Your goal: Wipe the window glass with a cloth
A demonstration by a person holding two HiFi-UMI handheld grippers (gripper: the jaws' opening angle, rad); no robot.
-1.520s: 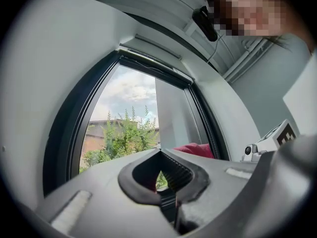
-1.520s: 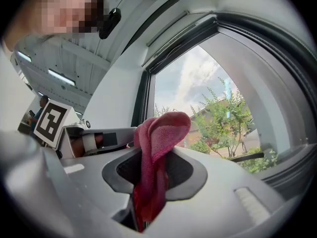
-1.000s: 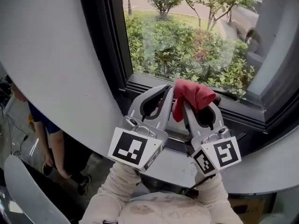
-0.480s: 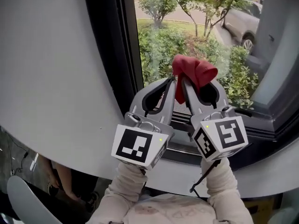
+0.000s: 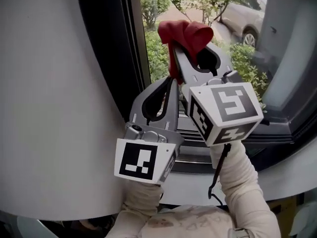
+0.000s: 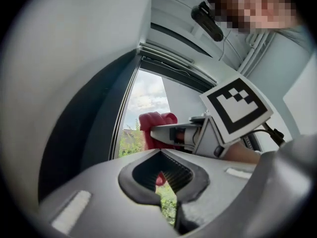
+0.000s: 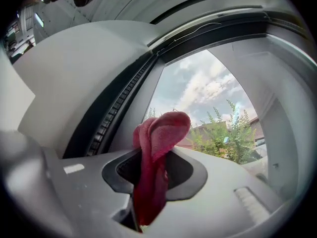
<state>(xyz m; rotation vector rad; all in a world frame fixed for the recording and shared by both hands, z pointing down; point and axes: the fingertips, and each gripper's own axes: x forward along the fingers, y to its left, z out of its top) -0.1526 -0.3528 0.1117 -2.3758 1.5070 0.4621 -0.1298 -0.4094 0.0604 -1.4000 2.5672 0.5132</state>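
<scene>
The left gripper point(image 5: 170, 83) sits low, short of the window glass point(image 5: 154, 58), its fingers pressed together on nothing. Above it the right gripper point(image 5: 174, 53) clenches the red cloth point(image 5: 185, 31), which bunches out past the fingertips, up by the glass near its dark frame point(image 5: 106, 43); whether it touches cannot be told. The cloth looks light, soft and floppy, so a firm pinch at its gathered middle should leave a pad free to rub. Half a second ago the right gripper was beside the left; it has since carried the cloth higher up the glass.
</scene>
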